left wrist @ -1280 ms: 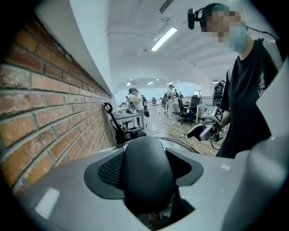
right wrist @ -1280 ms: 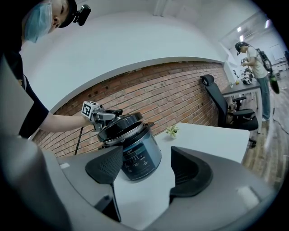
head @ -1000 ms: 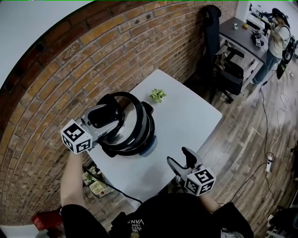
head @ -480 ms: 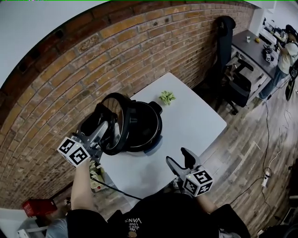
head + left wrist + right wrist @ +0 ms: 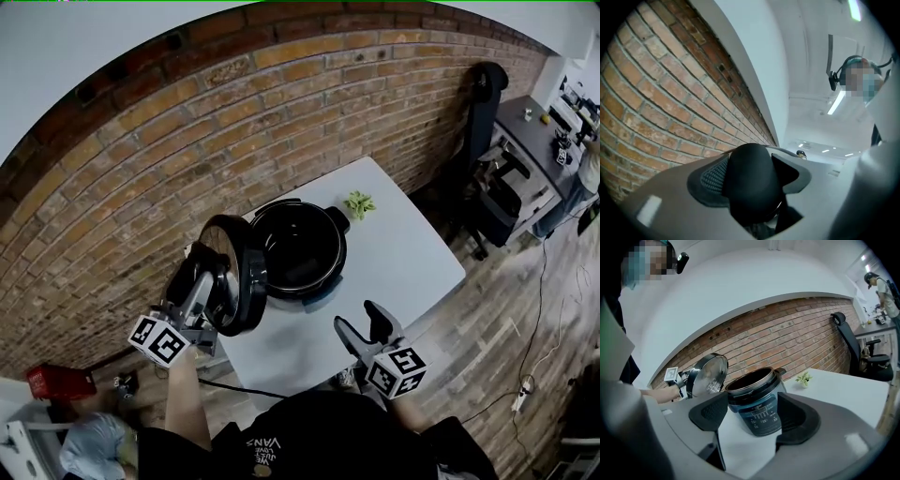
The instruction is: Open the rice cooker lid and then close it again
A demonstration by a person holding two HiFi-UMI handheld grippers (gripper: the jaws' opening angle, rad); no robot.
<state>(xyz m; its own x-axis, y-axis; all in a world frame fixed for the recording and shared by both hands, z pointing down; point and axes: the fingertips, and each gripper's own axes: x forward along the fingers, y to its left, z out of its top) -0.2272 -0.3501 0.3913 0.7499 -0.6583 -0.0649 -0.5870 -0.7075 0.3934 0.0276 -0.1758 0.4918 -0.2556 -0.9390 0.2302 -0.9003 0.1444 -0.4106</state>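
Rice cooker (image 5: 298, 251) mouth open above, lid (image 5: 230, 277) upright at its left, 1 plant (image 5: 358, 203) behind, table (image 5: 403, 253) bare rightward

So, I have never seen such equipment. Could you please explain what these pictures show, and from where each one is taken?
No robot here: a person holds a two-jaw tool in each hand. One picture comes from a camera on the person's head, looking down; the other two come from cameras riding on the tools. On the white square table stand a dark round rice cooker, open, and a small green plant. The left gripper is closed on the black knob of the round shiny metal lid, holding it on edge beside the cooker. The right gripper is open and empty, near the person's body.
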